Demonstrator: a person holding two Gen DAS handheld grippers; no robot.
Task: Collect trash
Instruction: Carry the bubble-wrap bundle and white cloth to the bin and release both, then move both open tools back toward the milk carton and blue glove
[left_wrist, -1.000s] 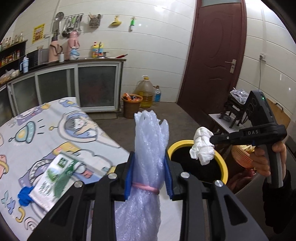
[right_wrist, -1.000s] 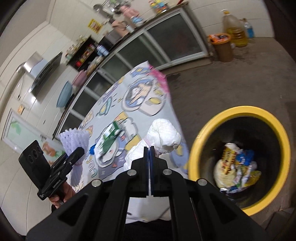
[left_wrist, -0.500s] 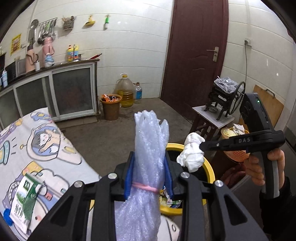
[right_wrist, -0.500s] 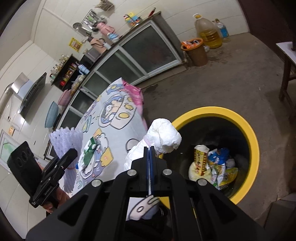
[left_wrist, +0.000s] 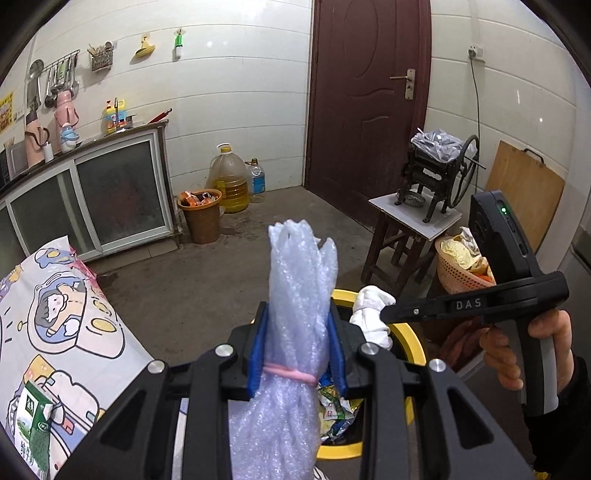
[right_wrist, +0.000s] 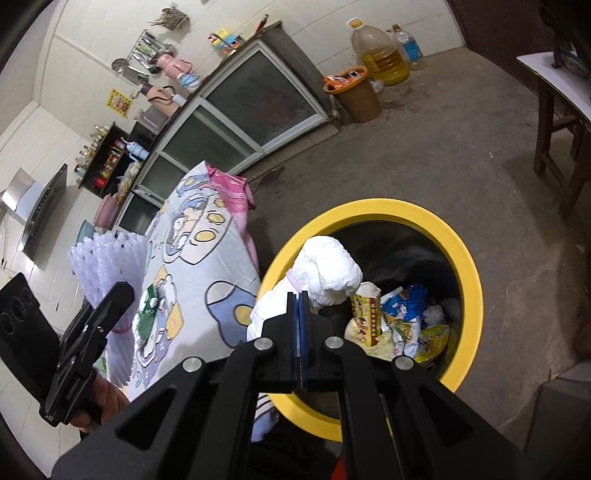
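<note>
My left gripper (left_wrist: 297, 332) is shut on a roll of bubble wrap (left_wrist: 295, 306) tied with a pink band, held upright just in front of the yellow-rimmed trash bin (left_wrist: 410, 332). It also shows in the right wrist view (right_wrist: 110, 280). My right gripper (right_wrist: 298, 295) is shut on a white crumpled wad (right_wrist: 327, 275), held over the near rim of the bin (right_wrist: 469, 280). The wad also shows in the left wrist view (left_wrist: 371, 314). The bin holds several wrappers and a yellow carton (right_wrist: 365, 314).
A table with a cartoon-print cloth (right_wrist: 192, 266) stands left of the bin, with a green carton (left_wrist: 35, 417) on it. A wooden stool with a hand-crank machine (left_wrist: 413, 221), an orange basket (left_wrist: 458, 273), a small brown bin (left_wrist: 201, 214) and oil jugs (left_wrist: 229, 177) stand around.
Both grippers have swung away from the table toward the bin. The wad is now over the bin's near rim, and the bubble wrap is nearer the bin.
</note>
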